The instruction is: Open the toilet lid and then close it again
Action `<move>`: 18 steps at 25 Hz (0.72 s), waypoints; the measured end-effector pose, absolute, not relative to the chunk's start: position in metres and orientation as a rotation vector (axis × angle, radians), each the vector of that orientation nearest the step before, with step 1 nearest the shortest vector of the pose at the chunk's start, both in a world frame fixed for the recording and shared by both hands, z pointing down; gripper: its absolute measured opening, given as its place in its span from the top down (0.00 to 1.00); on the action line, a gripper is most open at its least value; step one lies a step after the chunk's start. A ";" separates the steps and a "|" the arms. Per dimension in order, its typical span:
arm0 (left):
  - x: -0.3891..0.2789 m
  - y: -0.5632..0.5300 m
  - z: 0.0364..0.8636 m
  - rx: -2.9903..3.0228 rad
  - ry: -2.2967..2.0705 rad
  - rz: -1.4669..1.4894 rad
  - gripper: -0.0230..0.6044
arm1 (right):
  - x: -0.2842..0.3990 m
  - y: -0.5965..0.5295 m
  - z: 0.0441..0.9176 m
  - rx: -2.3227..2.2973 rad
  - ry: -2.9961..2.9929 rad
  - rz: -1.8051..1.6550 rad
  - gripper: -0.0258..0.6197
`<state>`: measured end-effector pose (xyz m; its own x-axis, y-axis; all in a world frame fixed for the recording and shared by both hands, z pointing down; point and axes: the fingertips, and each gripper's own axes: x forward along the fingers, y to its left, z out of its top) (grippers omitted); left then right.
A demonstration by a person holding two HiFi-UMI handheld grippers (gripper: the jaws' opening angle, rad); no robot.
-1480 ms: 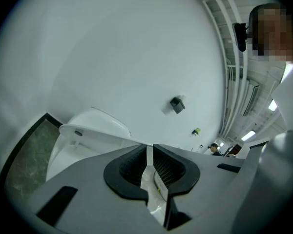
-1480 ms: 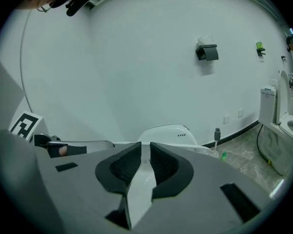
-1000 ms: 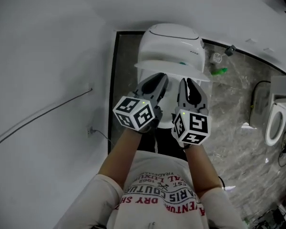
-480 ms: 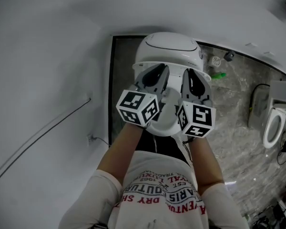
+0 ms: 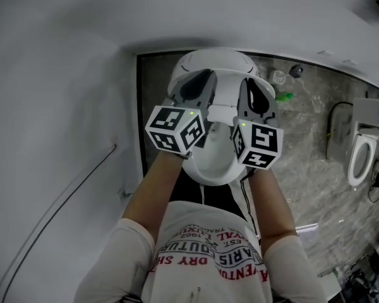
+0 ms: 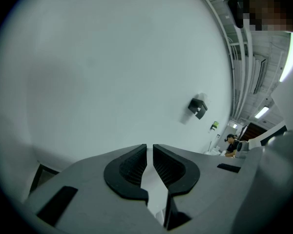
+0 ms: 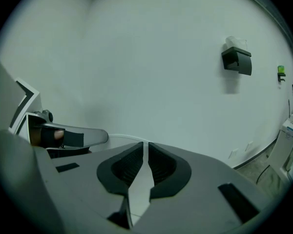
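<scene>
Lifting looked mostly done. The white toilet lid (image 5: 213, 60) stood tipped up at 12 o'clock in the head view, and the open seat (image 5: 205, 166) showed below it, toward 6 o'clock. The left gripper (image 5: 201, 79) was at 11 o'clock from the seat and the right gripper (image 5: 250, 86) at 1 o'clock, side by side, both at the lid's front edge. The left one's pads (image 6: 131, 165) were squeezed close, with only a thin slit between them. A thin white strip sat in that slit. I took it for the lid's edge, so that gripper was holding on. The right one's jaws had just been closing, and the same white strip sat between them too, with the lid's rim curving past the tips. I thought the lid needed one last push back to rest. After that came the second half of the job — bringing the lid all the way down again — and none of that was done yet.
</scene>
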<state>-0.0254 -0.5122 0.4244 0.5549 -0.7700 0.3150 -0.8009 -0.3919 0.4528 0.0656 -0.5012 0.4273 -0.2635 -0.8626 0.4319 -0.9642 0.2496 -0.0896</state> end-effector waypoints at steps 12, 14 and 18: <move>-0.028 -0.499 0.408 2.185 -1.261 0.039 0.91 | 0.071 -0.493 0.419 1.669 -2.253 0.510 0.94; -0.035 -0.482 0.398 2.188 -1.299 0.026 0.92 | 0.068 -0.474 0.409 1.652 -2.290 0.492 0.94; -0.048 -0.434 0.380 2.189 -1.364 0.024 0.95 | 0.068 -0.430 0.385 1.635 -2.332 0.485 0.94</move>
